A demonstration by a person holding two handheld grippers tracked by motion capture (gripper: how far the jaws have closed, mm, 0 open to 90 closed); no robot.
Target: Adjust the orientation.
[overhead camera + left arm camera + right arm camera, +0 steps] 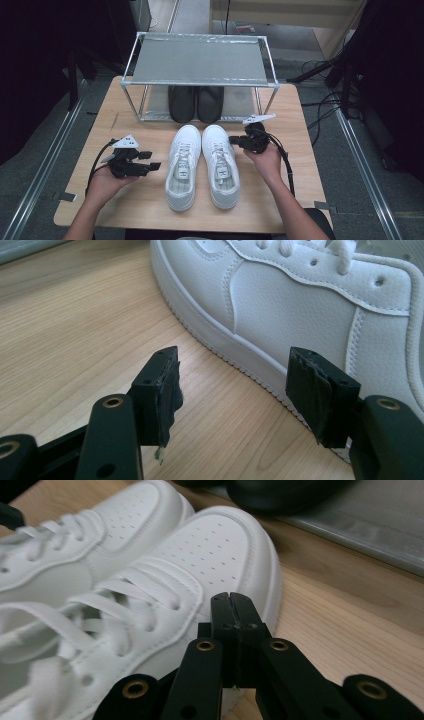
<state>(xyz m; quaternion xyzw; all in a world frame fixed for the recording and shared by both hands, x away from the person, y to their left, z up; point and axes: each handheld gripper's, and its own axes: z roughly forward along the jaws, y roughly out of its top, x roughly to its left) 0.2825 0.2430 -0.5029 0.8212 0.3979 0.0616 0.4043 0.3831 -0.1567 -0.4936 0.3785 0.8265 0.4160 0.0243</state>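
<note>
Grey carpet floor [40,150], dark surroundings

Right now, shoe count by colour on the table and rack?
White sneakers: 2, the left one and the right one, side by side on the table.
Black shoes: 2, one beside the other on the rack's lower shelf.
Total: 4 shoes.

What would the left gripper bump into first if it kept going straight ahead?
Most likely the white left shoe. The left gripper has open jaws aimed at that shoe's side, with bare table between them.
</note>
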